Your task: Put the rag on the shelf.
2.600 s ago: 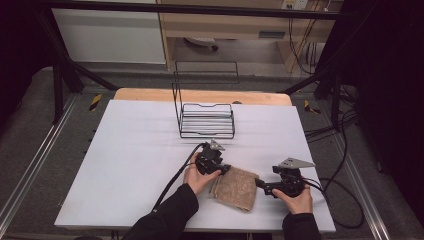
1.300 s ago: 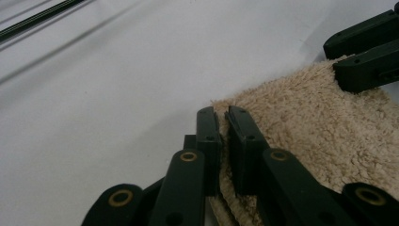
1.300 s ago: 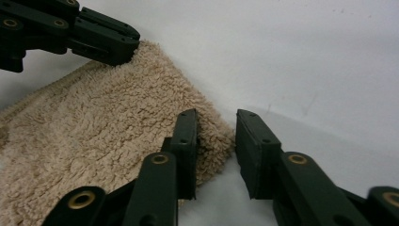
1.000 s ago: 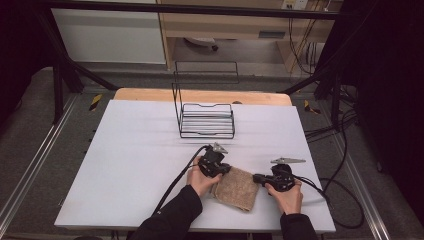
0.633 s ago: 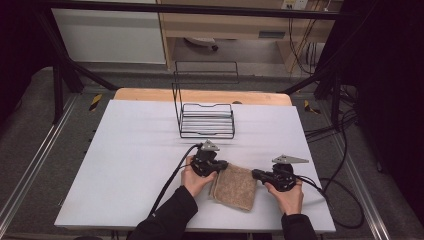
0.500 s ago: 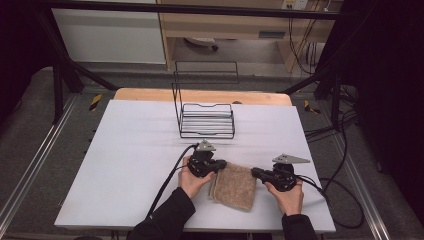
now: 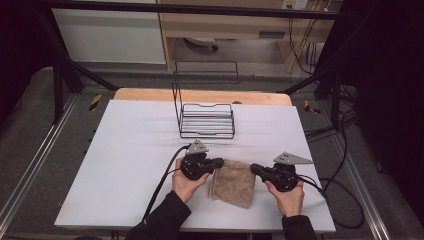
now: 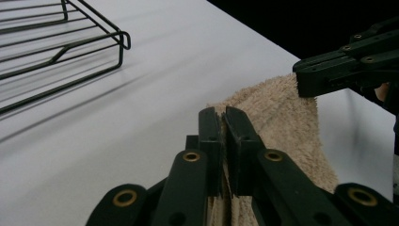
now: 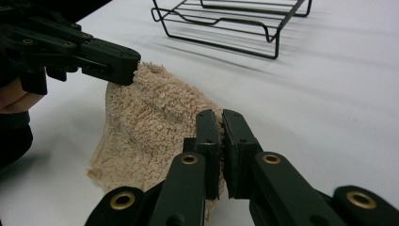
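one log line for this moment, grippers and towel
left gripper: shut on towel corner | right gripper: shut on opposite corner | towel: far edge lifted, near end on table | wire rack: beyond, untouched

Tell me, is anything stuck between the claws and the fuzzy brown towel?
No, nothing is. The left claw is pinched shut right on one corner of the towel, and the right claw is pinched shut on the other corner. The wire rack stands farther back on the table, apart from them.
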Tool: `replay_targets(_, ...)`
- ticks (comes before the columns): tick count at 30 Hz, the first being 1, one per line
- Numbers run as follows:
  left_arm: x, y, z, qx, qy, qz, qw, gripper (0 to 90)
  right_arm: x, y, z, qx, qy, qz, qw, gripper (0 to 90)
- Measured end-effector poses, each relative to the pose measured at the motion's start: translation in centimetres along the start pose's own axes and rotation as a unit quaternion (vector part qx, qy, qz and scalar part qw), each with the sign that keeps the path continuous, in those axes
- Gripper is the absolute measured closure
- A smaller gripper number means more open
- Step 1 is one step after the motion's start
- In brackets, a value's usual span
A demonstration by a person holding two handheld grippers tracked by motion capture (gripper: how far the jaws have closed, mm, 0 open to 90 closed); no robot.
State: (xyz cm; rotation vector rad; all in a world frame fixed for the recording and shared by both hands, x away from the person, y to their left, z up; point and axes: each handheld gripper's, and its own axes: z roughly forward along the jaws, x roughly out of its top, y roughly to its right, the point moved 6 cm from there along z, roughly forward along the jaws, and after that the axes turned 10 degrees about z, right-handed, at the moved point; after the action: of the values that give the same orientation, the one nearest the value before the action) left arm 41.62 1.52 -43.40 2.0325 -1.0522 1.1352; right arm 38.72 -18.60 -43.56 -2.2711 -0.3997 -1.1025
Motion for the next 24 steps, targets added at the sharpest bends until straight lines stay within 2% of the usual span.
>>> replay_targets(12, 1.3, 0.4, -1.5, 0.015, 0.025, 0.020, 0.9994, 85.3, 1.2, -1.2, -0.8, 0.002, 0.032, -0.030, 0.9990, 86.6)
replay_targets(24, 2.5, 0.5, -2.9, 0.035, 0.059, 0.034, 0.9971, 85.3, 2.4, -2.3, -1.5, 0.005, 0.068, -0.049, 0.9965, 86.5)
